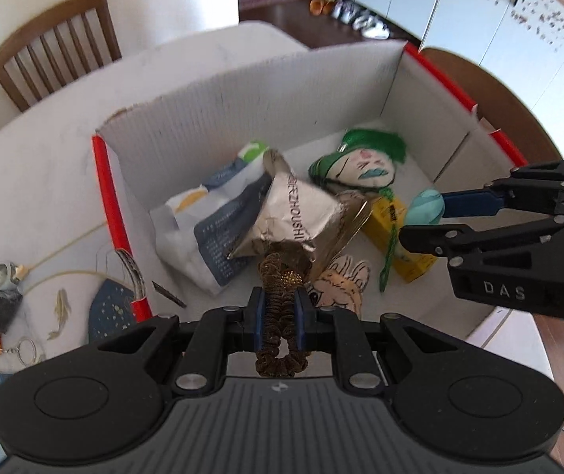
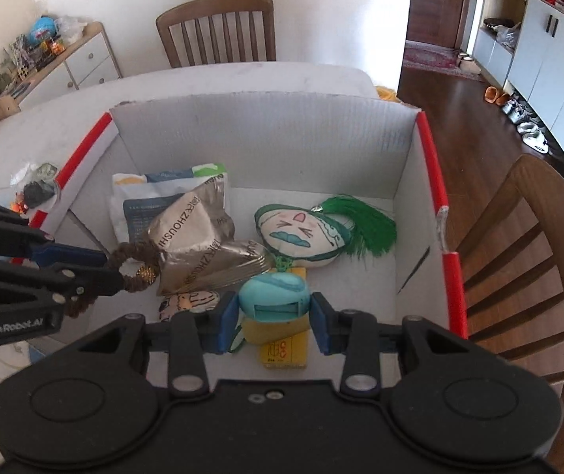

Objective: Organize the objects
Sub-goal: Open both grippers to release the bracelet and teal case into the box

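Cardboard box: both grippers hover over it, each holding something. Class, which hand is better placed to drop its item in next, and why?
Probably the right. The right gripper holds the blue case well inside the cardboard box. The left gripper, pinching the brown hair tie, sits nearer the box's edge.

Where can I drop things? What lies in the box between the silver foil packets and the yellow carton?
In the right wrist view, nothing separates them: the crinkled silver foil packets reach the flat yellow carton, beneath the turquoise object.
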